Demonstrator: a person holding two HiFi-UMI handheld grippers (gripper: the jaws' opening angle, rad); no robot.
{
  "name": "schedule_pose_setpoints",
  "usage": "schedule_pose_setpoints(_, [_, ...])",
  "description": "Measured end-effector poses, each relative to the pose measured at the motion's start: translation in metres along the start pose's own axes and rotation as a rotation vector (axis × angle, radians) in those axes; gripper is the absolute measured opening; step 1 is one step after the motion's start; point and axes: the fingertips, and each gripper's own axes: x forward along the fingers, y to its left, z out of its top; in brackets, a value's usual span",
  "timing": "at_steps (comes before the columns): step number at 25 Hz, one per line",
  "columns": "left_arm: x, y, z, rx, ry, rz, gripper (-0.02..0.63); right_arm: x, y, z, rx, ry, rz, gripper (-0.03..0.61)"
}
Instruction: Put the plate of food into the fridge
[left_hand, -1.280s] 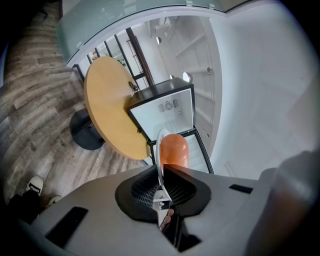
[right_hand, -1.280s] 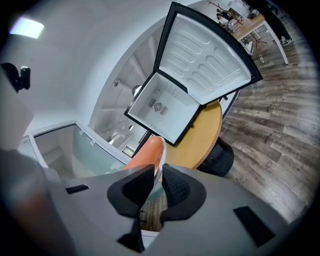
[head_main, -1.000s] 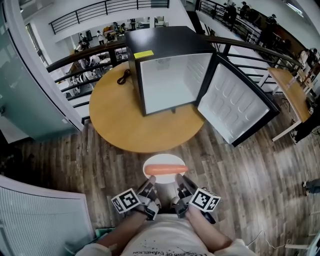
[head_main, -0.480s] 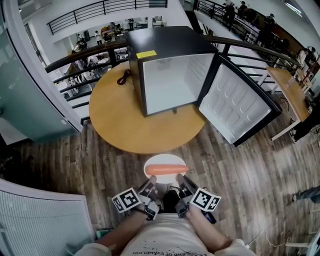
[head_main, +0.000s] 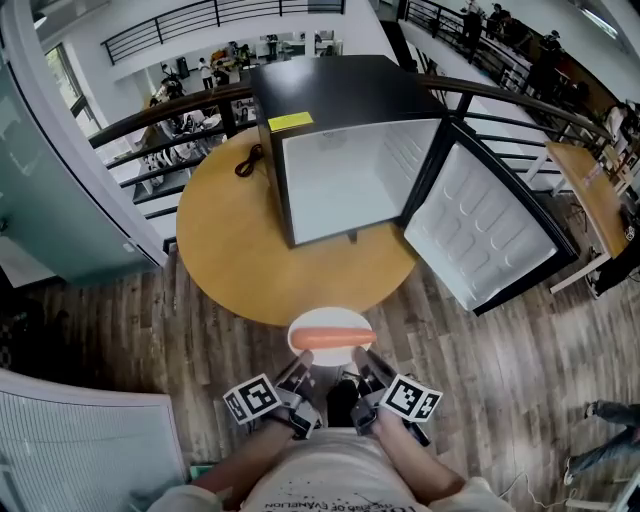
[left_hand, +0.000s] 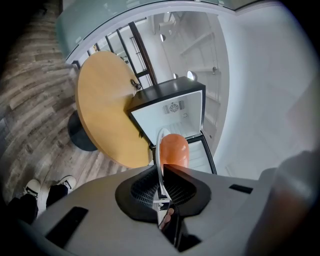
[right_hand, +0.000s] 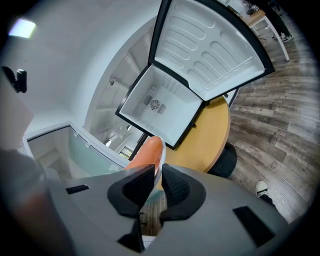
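A white plate (head_main: 327, 329) carrying an orange sausage (head_main: 332, 339) is held in the air just short of the round wooden table's near edge. My left gripper (head_main: 303, 370) is shut on the plate's near left rim, and my right gripper (head_main: 362, 368) is shut on its near right rim. In the left gripper view the plate (left_hand: 159, 160) shows edge-on between the jaws with the sausage (left_hand: 173, 148) beyond. The right gripper view shows the plate's rim (right_hand: 161, 161) and the sausage (right_hand: 145, 153) the same way. The black mini fridge (head_main: 345, 150) stands on the table, its white inside bare and its door (head_main: 492, 232) swung open to the right.
The round wooden table (head_main: 240, 235) stands on a wood-plank floor (head_main: 130, 330). A black cable (head_main: 247, 158) lies on the table left of the fridge. A dark curved railing (head_main: 150, 120) runs behind. A frosted glass partition (head_main: 70, 440) stands at my lower left.
The view has drawn slightly closer to the table and fridge. The plate stays in both grippers, held as before.
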Motion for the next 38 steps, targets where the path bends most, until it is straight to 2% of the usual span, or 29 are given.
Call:
schedule_pose_setpoints(5, [0.045,-0.007,0.018,-0.030,-0.017,-0.008,0.044,0.031,-0.013,0.039,-0.011,0.014,0.006,0.063])
schedule_pose_setpoints(13, [0.114,-0.022,0.052,-0.028,-0.063,-0.011,0.044,0.080,-0.027,0.105,-0.034,0.045,0.042,0.063])
schedule_pose_setpoints(19, [0.154,-0.025,0.057,-0.044,-0.098,0.000,0.044,0.099,-0.046,0.140,-0.048,0.081,0.057,0.063])
schedule_pose_setpoints(27, [0.179,-0.025,0.064,-0.060,-0.097,0.017,0.044,0.113,-0.058,0.157,-0.030,0.099,0.052,0.063])
schedule_pose_setpoints(31, [0.183,-0.025,0.072,-0.023,-0.087,0.024,0.044,0.119,-0.058,0.161,-0.026,0.091,0.049,0.063])
schedule_pose_setpoints(34, [0.186,-0.025,0.076,-0.056,-0.077,0.016,0.044,0.125,-0.057,0.162,-0.023,0.083,0.042,0.063])
schedule_pose_setpoints(38, [0.189,-0.025,0.089,-0.052,-0.051,0.018,0.044,0.133,-0.051,0.163,-0.008,0.065,0.030,0.063])
